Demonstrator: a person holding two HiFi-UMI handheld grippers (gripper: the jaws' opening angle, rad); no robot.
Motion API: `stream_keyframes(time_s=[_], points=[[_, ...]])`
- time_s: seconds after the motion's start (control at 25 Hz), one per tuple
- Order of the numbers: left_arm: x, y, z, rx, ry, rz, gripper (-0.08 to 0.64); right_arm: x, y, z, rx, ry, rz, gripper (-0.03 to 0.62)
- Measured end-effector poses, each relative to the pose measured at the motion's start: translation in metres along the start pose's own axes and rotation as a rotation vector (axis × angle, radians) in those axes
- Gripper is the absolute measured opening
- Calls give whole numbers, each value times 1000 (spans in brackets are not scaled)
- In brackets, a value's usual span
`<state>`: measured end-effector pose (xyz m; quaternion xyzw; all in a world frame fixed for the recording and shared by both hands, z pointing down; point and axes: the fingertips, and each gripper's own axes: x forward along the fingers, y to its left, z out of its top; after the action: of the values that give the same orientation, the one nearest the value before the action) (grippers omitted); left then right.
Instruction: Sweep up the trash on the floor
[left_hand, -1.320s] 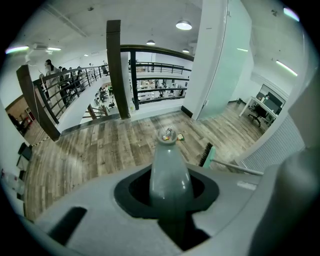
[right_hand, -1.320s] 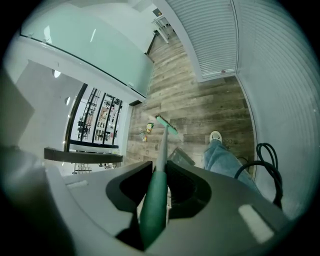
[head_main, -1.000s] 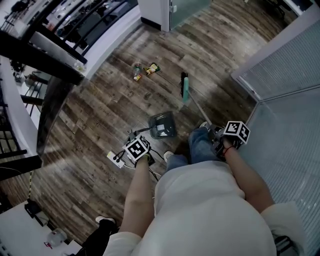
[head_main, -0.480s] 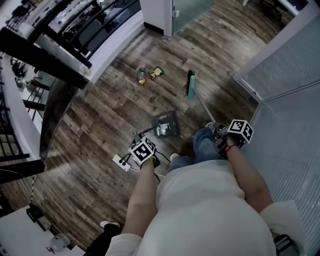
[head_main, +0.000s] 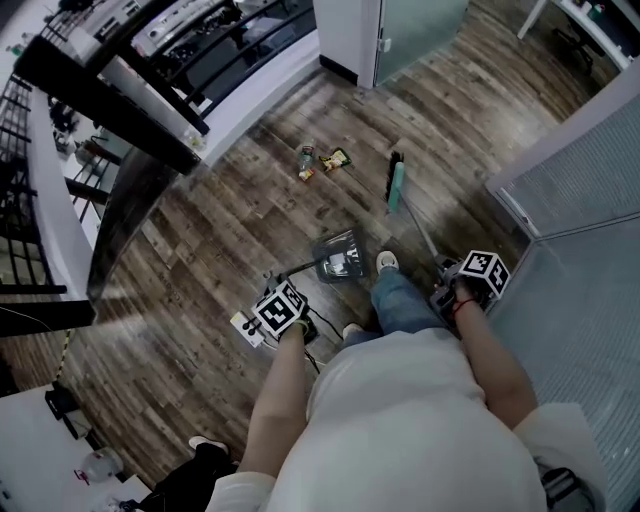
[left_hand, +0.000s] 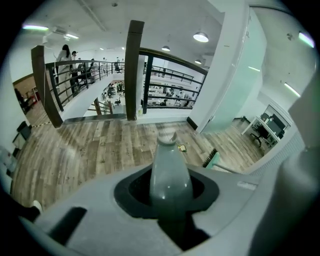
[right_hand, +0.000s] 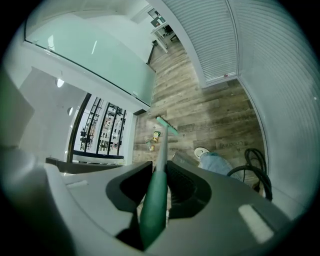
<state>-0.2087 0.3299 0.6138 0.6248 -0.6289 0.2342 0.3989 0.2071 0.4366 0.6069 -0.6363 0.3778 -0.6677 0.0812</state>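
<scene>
Two hand-held grippers: both are loaded, one tool each.
Left hand-held gripper (left_hand: 170, 194): jaws closed around the grey handle of the dustpan (head_main: 340, 257), as its own view shows.
Right hand-held gripper (right_hand: 155, 195): jaws clamped on the green grip of the broom (head_main: 397, 186), with the shaft running forward and down to the head.
Trash location: on the wooden floor (head_main: 230, 230), ahead of the person, near the foot of the railing (head_main: 150, 95) and to the left of the broom head.
Trash count: two clear pieces, a small bottle-like item (head_main: 306, 158) and a wrapper (head_main: 336, 158). A yellow scrap just beside the bottle-like item may be a third, but it is too small to confirm.
Tool count: one broom, one dustpan.
Broom head position: near the wrapper but apart from it.
Dustpan position: near the person's shoe (head_main: 386, 261), well apart from the trash. Contact between its lip and the floor cannot be confirmed.
Step in hand (judgement): approach and positioning. No piece is in the dustpan yet.
Next move (judgement): place the broom head on the far side of the pieces. Set the dustpan lip flat on the floor close to them, mouth facing the trash. Draw the bristles toward the mouth.
Caution (judgement): the bottle-like item may roll off line.
</scene>
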Motion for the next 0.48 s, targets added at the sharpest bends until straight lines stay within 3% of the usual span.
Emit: stream_keyframes(time_s=[0.48], points=[[22,-37,45,-41,-18,72,98,61,58,71,-79,116,18,94]])
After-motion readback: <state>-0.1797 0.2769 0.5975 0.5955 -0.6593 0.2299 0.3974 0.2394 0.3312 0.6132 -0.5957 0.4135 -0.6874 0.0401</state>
